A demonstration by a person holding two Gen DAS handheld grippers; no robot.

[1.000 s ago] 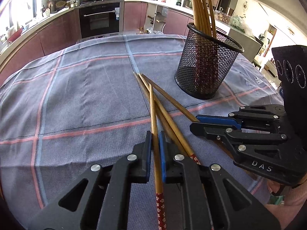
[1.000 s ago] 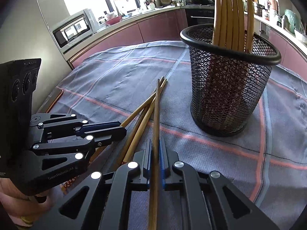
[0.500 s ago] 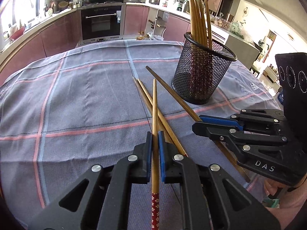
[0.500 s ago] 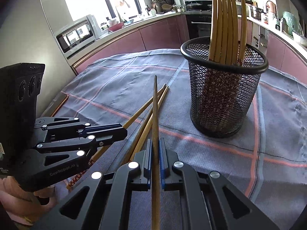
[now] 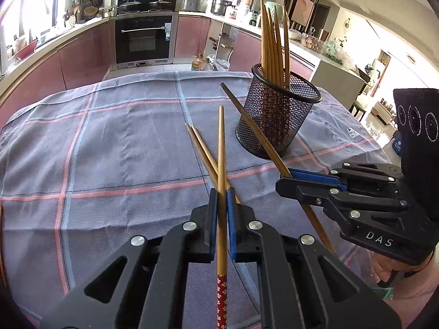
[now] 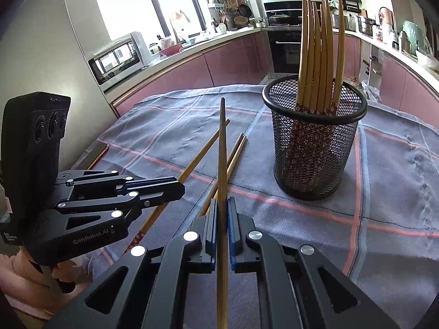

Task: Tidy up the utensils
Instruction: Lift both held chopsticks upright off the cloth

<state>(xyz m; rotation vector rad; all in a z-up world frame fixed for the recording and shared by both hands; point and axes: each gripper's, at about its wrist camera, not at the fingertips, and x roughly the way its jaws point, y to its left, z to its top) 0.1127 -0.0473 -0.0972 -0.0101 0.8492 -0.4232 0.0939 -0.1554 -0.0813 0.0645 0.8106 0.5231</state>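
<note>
My left gripper (image 5: 222,192) is shut on a wooden chopstick (image 5: 221,148) with a red flowered end, held above the table, tip pointing away. My right gripper (image 6: 222,203) is shut on another chopstick (image 6: 222,142), also lifted; it shows in the left wrist view (image 5: 247,120) slanting toward the holder. A black mesh holder (image 5: 277,118) stands on the cloth to the right with several chopsticks (image 5: 271,41) upright in it; it also shows in the right wrist view (image 6: 312,139). Two chopsticks (image 5: 203,148) lie on the cloth below my left gripper.
A grey-blue checked tablecloth (image 5: 109,142) covers the table. Kitchen counters, an oven (image 5: 145,38) and a microwave (image 6: 118,57) stand beyond the far edge. The left gripper's body (image 6: 90,208) sits close beside my right one.
Both grippers have lifted their chopsticks off the cloth and risen; the two chopsticks left on the table stay put. The holder looks farther away.
</note>
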